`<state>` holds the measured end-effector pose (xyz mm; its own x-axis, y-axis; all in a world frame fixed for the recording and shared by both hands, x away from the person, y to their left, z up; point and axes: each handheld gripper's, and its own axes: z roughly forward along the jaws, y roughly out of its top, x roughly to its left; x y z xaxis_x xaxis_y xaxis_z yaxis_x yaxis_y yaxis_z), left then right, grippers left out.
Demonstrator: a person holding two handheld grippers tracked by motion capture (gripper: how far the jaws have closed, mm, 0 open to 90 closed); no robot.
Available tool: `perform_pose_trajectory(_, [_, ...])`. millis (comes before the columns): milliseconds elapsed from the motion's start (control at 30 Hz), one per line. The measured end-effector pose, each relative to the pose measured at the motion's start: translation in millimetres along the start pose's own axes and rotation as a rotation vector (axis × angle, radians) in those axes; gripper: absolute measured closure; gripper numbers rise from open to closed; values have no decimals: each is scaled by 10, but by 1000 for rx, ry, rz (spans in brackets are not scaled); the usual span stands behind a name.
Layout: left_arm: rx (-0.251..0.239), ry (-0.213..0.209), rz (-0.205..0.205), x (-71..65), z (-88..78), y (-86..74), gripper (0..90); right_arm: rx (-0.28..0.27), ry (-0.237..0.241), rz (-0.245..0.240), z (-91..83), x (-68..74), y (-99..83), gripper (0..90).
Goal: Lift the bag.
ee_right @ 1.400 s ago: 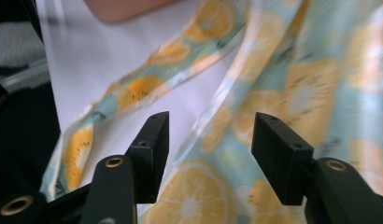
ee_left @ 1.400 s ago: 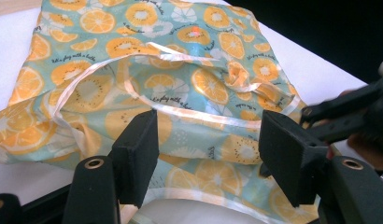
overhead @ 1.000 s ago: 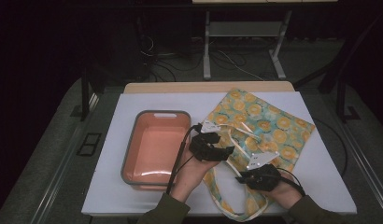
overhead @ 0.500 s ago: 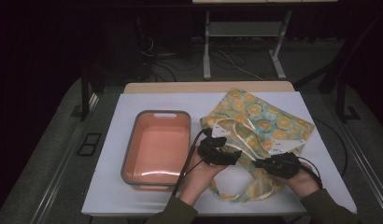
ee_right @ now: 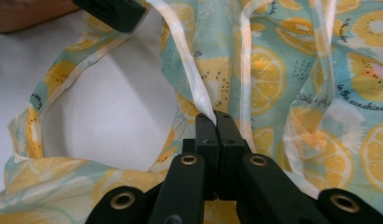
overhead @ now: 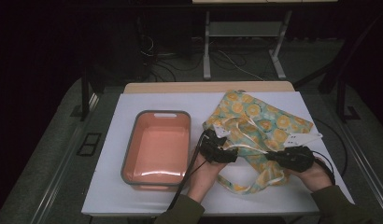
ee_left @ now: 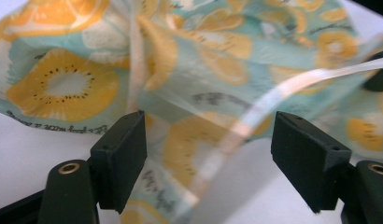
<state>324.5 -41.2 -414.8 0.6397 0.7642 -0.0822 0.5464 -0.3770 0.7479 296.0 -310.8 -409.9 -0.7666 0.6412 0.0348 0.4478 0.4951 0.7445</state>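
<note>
My right gripper [ee_right: 216, 122] pinches the bag [overhead: 266, 123] strap [ee_right: 192, 70]; my left gripper [ee_left: 208, 154], jaws just widening, holds nothing; bag not yet in tub [overhead: 154, 114].

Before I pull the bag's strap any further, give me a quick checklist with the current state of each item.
1. Right gripper clamped on the pale cloth strap of the citrus-print fabric bag: ok, jaws shut on it.
2. Left gripper free of the fabric: ok; its jaws have just been opening, with strap and cloth between them but not pinched.
3. Strap run between the two grippers unknotted: cannot tell.
4. Bag lying on the white table: ok.
5. Orange rectangular tub with grey rim clear of the bag: ok, it stands apart at the left.
</note>
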Motion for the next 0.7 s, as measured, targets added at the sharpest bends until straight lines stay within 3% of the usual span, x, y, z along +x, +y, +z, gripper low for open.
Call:
perform_pose_trajectory(100, [29,7,-11,18,105,-27,257,-10,-3,10,-10,-39,-2,895])
perform_pose_trajectory(133, [34,14,-13,26,126,-35,297,-16,-3,11,-13,-55,-1,895])
perform_pose_trajectory(300, [-4,-44,-58,58,134,-2,759,-48,5,23,-23,-98,31,895])
perform_pose_trajectory(367, [-2,-50,-65,64,116,35,879,-63,8,21,-25,-97,57,896])
perform_pose_trajectory(500, [-20,-59,-87,95,33,128,889,-87,18,19,-29,-80,141,896])
perform_pose_trajectory(700, [-94,-56,-93,167,-171,340,890,-127,13,2,2,-73,334,896])
